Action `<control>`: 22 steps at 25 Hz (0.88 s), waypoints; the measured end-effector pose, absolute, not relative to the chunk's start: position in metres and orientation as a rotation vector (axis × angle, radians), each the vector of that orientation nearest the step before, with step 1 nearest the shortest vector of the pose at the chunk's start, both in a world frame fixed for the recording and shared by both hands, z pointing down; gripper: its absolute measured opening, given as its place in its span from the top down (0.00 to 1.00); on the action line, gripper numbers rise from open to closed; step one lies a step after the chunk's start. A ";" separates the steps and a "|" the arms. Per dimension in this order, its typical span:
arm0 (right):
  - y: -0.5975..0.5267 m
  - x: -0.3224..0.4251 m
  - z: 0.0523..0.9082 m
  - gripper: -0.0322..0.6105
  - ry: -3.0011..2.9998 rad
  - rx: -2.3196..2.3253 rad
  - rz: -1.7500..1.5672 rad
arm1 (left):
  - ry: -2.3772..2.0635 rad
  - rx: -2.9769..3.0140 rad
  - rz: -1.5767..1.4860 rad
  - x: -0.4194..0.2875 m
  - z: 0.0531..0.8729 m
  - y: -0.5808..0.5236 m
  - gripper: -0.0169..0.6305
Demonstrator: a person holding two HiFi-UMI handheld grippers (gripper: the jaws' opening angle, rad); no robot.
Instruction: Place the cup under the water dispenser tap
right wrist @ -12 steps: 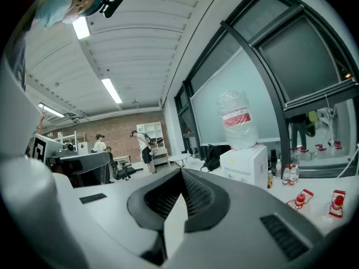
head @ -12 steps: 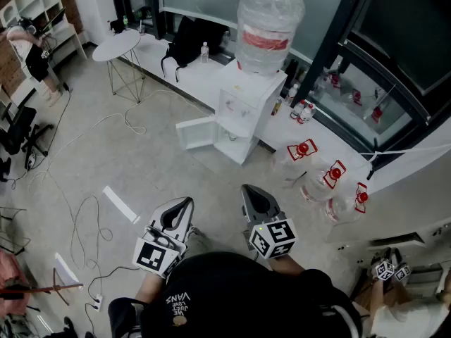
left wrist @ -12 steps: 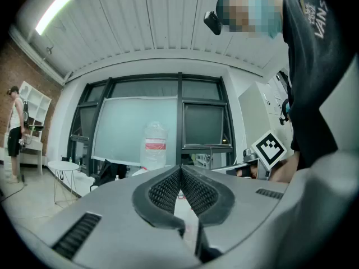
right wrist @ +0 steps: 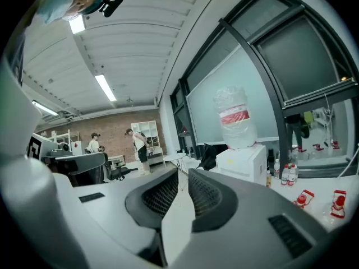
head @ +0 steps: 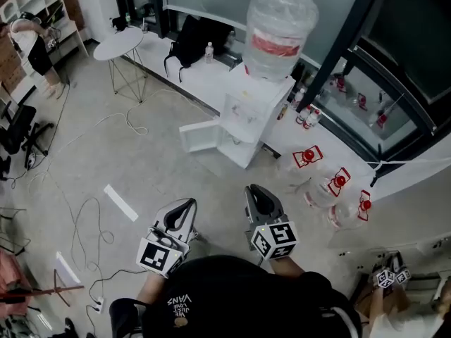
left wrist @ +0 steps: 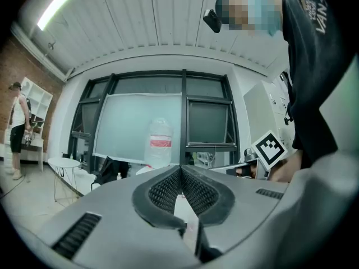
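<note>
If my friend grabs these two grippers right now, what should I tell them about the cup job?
Left gripper: jaws together, holding nothing.
Right gripper: jaws a little apart, empty.
Both are held low in front of the person, pointing toward the white water dispenser and well short of it.
The dispenser's bottom door hangs open, and a big water bottle sits on top.
Done: nothing yet. No cup shows in any view.
Left: find the cup, pick it up, carry it over and set it under the tap.
</note>
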State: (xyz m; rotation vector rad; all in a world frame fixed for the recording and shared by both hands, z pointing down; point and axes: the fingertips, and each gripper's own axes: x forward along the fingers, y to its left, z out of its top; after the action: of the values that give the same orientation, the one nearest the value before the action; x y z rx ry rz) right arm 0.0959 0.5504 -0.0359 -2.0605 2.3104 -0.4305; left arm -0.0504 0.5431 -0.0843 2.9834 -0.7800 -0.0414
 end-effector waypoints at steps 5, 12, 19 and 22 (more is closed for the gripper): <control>0.490 0.080 -0.032 0.88 2.312 -2.048 -0.433 | -0.751 2.970 -0.015 -0.067 -0.078 0.482 0.94; 0.401 0.072 -0.029 0.88 2.203 -2.178 -0.436 | -0.665 2.988 0.029 -0.092 -0.073 0.382 0.94; 0.338 0.085 -0.008 0.88 2.153 -2.243 -0.486 | -0.638 2.992 0.047 -0.088 -0.057 0.311 0.94; 0.305 0.089 -0.001 0.88 2.191 -2.217 -0.482 | -0.673 2.967 0.048 -0.083 -0.046 0.285 0.94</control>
State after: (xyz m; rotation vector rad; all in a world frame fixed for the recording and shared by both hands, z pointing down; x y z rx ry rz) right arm 0.0890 0.3051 -0.0010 -2.2168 2.1905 -0.4817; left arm -0.0833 0.2849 -0.0459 2.9669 -0.6732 0.0478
